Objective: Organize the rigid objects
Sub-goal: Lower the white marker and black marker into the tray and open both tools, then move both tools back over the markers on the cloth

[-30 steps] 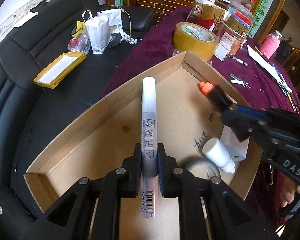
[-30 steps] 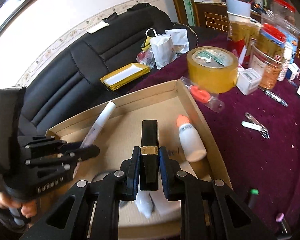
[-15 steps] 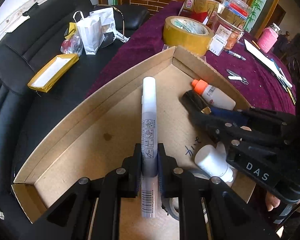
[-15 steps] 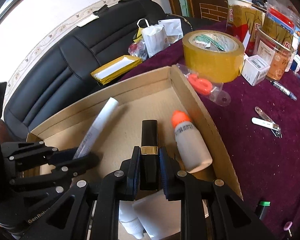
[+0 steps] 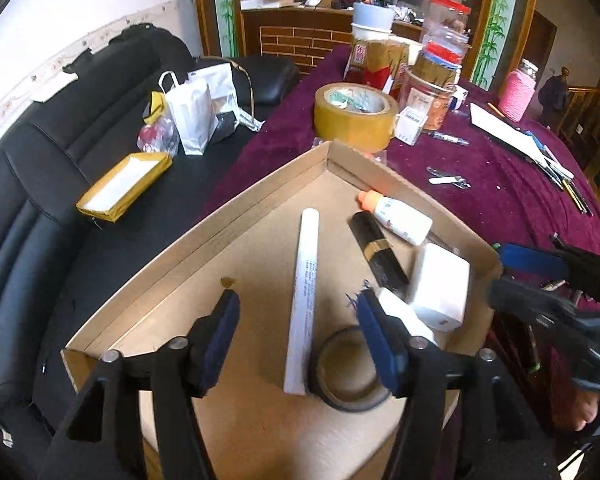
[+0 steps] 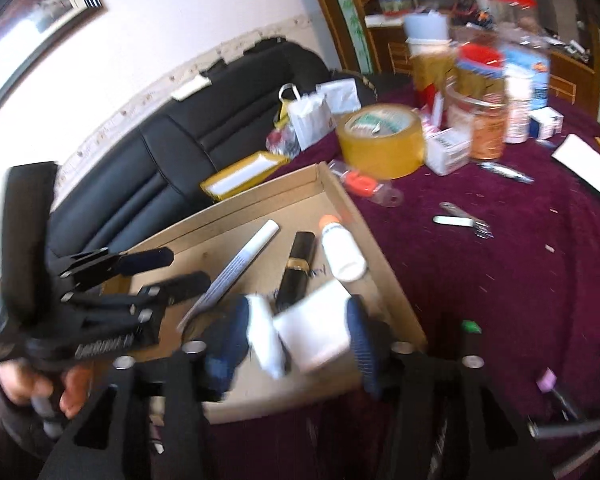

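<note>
We hold both grippers above a shallow brown cardboard tray [image 5: 260,196] that sits on a worktop covered with dark purple velvety cloth [image 5: 500,200]. The left gripper [image 5: 300,332] has its blue-padded fingers spread wide with nothing between them; the right gripper [image 6: 296,344] is likewise spread and empty, though its view is blurred by motion. White lettering on the left gripper's black body shows in the right wrist view but is too smeared to read.

Inside the tray lie the rigid things. A long white cylindrical marker with fine grey print [image 5: 305,292] runs lengthwise down the middle, its near end touching a ring of black tape [image 5: 350,372]. Just right of it lies a glossy black rectangular tube with a gold band [image 5: 378,252], and beside that a small white plastic bottle with an orange cap [image 5: 396,218] close to the tray's right wall; its label is too small to read. A white matte block-shaped box [image 5: 440,292] rests near the right wall, touching a second white bottle [image 5: 404,314]. Blue handwriting marks the cardboard floor, illegible.

Beyond the tray's far corner stands a wide roll of yellowish-brown packing tape [image 5: 356,116].
</note>
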Available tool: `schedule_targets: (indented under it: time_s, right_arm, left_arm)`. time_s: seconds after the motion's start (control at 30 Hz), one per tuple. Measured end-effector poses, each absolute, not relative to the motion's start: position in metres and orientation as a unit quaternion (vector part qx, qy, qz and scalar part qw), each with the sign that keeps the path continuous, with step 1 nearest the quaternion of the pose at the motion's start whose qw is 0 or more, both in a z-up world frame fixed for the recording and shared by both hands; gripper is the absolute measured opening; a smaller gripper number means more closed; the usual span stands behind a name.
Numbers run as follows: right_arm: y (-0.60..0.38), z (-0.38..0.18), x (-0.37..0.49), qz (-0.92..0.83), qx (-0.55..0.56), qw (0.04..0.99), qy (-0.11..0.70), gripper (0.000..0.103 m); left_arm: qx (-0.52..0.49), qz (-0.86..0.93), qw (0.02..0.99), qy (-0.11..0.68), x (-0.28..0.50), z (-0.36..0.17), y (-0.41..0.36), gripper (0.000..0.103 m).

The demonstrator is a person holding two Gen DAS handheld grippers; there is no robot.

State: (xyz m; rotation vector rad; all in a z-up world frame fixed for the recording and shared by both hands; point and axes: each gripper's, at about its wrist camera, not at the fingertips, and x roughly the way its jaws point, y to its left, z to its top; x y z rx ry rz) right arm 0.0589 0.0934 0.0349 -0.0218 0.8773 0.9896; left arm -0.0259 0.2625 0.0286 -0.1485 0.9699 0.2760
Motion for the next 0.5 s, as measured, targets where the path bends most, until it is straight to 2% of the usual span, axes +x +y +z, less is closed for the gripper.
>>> schedule_targets:
  time_s: [0.07,0.13,0.27,0.5]
  right_arm:
    - [0.065,0.038,0.045,0.457,0.002,0.798,0.394,0.083]
    - [0.026,0.033,0.030,0.448,0.022,0.806,0.386,0.096]
    - [-0.056,0.009,0.008,0.388,0.070,0.830,0.395,0.100]
    - [-0.169,-0.018,-0.006,0.262,0.142,0.865,0.404,0.102]
  left_arm:
    - [-0.067,0.128,0.879,0.455,-0.034,0.035,0.254,0.073]
    - [-0.060,0.116,0.885,0.447,-0.041,0.041,0.243,0.075]
    - [-0.029,0.093,0.896,0.433,-0.049,0.055,0.214,0.083]
    - [-0.006,-0.010,0.896,0.444,-0.023,0.049,0.135,0.086]
